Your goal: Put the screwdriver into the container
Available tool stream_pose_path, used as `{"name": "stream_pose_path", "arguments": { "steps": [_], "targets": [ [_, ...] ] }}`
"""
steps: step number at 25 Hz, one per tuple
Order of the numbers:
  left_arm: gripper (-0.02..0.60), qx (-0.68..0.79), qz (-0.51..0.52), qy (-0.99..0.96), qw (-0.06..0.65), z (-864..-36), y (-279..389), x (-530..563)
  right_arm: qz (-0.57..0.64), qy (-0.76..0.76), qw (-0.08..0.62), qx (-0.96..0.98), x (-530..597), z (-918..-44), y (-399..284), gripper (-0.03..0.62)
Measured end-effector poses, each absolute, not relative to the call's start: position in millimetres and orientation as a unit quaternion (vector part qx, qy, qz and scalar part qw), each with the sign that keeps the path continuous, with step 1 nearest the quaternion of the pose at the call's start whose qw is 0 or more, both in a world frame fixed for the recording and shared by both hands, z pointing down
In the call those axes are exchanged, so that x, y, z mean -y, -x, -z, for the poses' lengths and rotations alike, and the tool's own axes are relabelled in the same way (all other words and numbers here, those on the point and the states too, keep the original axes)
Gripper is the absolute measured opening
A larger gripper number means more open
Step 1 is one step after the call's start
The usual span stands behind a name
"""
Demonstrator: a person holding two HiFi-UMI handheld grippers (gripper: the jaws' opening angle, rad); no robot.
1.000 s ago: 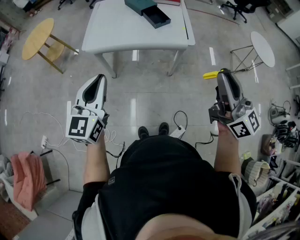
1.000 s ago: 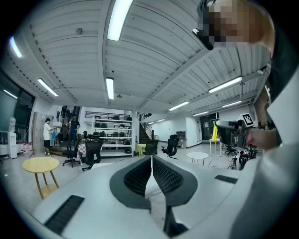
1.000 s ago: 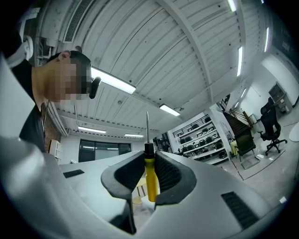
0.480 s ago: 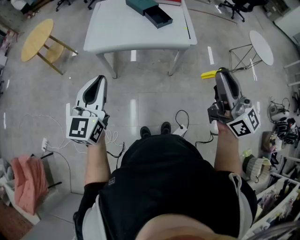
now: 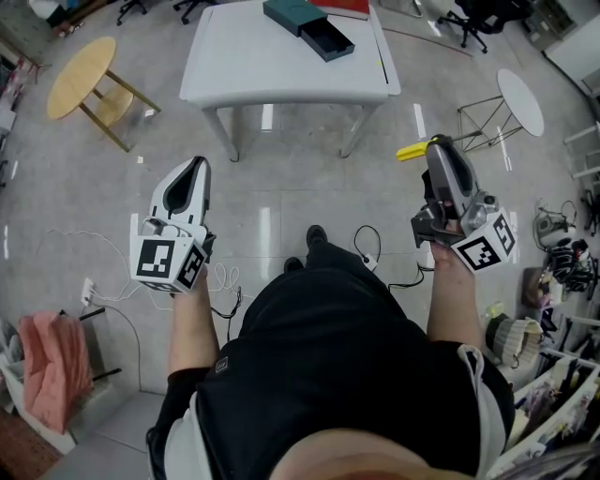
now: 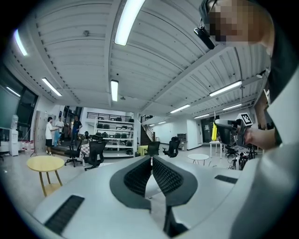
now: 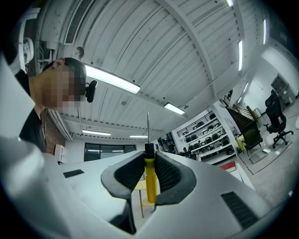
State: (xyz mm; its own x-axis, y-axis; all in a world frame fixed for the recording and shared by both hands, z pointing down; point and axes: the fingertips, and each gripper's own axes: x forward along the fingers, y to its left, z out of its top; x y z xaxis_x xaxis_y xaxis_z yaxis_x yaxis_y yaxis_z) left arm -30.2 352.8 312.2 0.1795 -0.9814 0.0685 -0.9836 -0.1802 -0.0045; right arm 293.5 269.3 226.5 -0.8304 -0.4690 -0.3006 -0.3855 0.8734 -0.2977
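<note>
Right claw clamps screwdriver crosswise, yellow handle pointing left.

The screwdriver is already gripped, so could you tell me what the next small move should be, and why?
Probably carry the right gripper forward toward the white table: its jaws are shut on the yellow-handled screwdriver, while the open container sits far ahead on that table.

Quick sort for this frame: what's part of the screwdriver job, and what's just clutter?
Job:
- screwdriver, clamped in the right gripper's jaws
- teal drawer box, likely the container, drawer open
- white table under it

Clutter:
- round wooden table
- small white round table
- pink cloth
- black office chair
</note>
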Motion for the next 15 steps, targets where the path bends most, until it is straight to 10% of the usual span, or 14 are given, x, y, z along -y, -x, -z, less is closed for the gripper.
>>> {"name": "stream_pose_path", "arguments": {
  "steps": [15],
  "targets": [
    [0.026, 0.656, -0.045, -0.753, 0.029, -324, 67, -301, 0.14, 0.204, 0.182, -0.952, -203, -243, -244, 0.084]
  ]
}}
